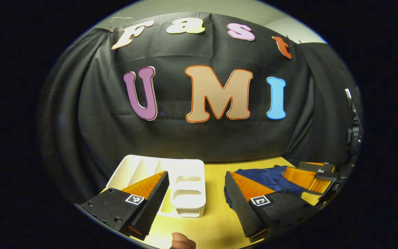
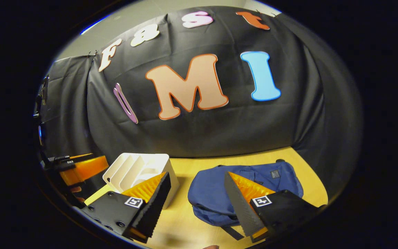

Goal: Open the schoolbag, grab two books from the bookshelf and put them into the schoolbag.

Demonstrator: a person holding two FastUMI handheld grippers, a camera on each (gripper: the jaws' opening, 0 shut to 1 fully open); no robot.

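Observation:
A dark blue schoolbag lies flat on the yellow wooden table; its zip is not clear from here. To its left stands a white slotted bookshelf. My right gripper hangs open above the table, its right finger over the bag and its left finger in front of the shelf. In the left gripper view, the bookshelf sits straight ahead and the schoolbag lies to the right. My left gripper is open and holds nothing, with its fingers on either side of the shelf's near corner.
The black cloth wall closes the table's back and sides. The right gripper shows at the far right of the left gripper view, and the left gripper at the far left of the right gripper view. A thumb shows at the bottom edge.

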